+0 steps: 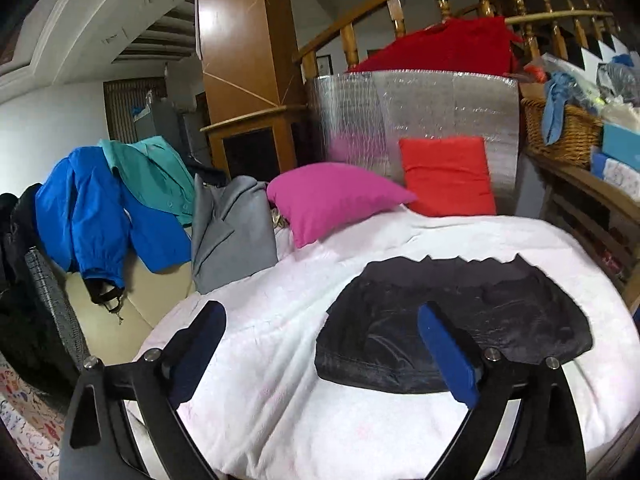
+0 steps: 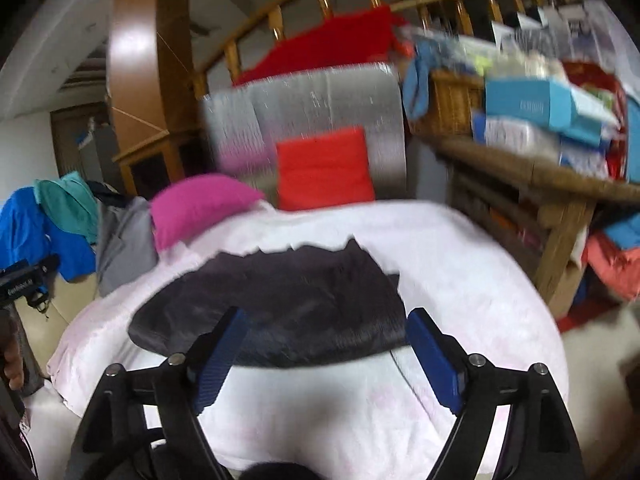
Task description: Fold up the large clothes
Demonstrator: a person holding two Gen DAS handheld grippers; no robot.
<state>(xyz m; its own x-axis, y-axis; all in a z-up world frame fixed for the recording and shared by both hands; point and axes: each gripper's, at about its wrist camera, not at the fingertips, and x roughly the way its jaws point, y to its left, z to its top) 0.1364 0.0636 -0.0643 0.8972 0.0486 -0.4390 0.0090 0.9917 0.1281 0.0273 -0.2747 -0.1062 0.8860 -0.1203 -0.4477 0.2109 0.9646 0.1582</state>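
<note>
Both tools, the left tool (image 1: 320, 344) and right tool (image 2: 326, 346), gape wide and hold nothing above the near edge of the bed (image 1: 280, 380). A folded black garment (image 1: 460, 328) lies mid-bed, slightly nearer that edge. Probably best: pinch both near corners together, lift evenly, fold away.

the folded black garment (image 1: 452, 328) looks like soft, faintly sheeny cloth on a fleecy white blanket (image 1: 280, 320). behind, a crinkled silver foil panel (image 1: 440, 108), glossy wooden railing (image 1: 360, 20), woven wicker basket (image 1: 560, 128).
</note>
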